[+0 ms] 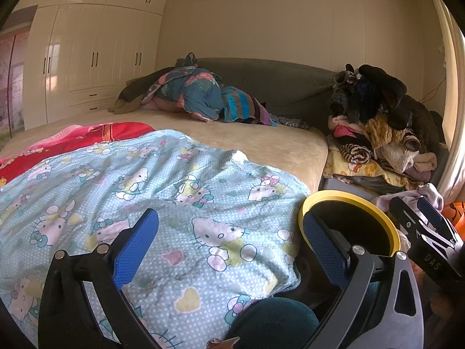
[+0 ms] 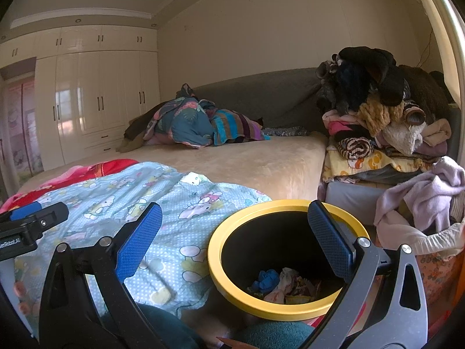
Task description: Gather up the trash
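A black bin with a yellow rim (image 2: 216, 264) stands by the bed's near right corner. Inside it lie crumpled scraps (image 2: 283, 286), one blue, others white and patterned. My right gripper (image 2: 235, 232) is open and empty, its right finger over the bin's mouth. My left gripper (image 1: 231, 241) is open and empty above the Hello Kitty blanket (image 1: 174, 189). The bin's rim shows at the right in the left wrist view (image 1: 348, 196). The left gripper's body shows at the left edge of the right wrist view (image 2: 29, 229).
A beige bed (image 2: 247, 163) with bundled bedding (image 2: 200, 125) at its head. A pile of clothes (image 2: 377, 116) is stacked on the right. A basket with lilac garments (image 2: 421, 203) stands beside the bin. White wardrobes (image 2: 96, 96) line the far left wall.
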Motion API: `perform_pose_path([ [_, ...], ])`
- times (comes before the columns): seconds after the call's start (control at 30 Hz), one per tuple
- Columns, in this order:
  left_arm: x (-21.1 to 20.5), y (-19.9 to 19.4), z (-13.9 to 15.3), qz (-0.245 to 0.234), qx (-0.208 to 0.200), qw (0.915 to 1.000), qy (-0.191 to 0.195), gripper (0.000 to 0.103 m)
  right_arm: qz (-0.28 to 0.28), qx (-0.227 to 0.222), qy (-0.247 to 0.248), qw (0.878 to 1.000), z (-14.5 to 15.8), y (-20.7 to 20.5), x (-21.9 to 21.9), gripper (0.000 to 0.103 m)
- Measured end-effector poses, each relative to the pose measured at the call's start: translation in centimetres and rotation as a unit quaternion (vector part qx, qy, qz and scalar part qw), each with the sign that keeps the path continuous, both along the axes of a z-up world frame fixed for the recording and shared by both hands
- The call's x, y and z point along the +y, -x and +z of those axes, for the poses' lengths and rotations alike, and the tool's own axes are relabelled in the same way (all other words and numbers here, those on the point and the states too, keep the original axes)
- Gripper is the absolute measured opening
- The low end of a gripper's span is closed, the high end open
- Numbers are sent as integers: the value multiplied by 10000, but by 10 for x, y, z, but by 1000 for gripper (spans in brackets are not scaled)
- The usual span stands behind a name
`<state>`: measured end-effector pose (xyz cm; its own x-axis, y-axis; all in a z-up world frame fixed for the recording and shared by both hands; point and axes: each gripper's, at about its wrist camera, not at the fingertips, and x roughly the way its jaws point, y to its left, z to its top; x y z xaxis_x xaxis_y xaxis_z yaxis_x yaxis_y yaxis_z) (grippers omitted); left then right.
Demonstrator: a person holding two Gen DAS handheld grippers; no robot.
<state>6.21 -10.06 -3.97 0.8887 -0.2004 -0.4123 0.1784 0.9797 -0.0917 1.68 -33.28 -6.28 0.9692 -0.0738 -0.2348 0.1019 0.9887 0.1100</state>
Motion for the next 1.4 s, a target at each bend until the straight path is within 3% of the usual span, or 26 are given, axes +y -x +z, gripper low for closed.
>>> perform_pose_path([
  [1.2, 0, -1, -9, 41, 120, 9999, -13, 97, -8, 38, -13, 10000, -1, -2, -4, 93],
  [1.37, 10, -6, -10, 204, 267, 9994, 7, 97, 215, 75, -37, 9997, 4, -8, 4, 93],
  [1.4, 19, -6, -8, 255, 255, 9993, 53, 97, 472, 91, -81, 9988, 8, -13, 13, 93],
])
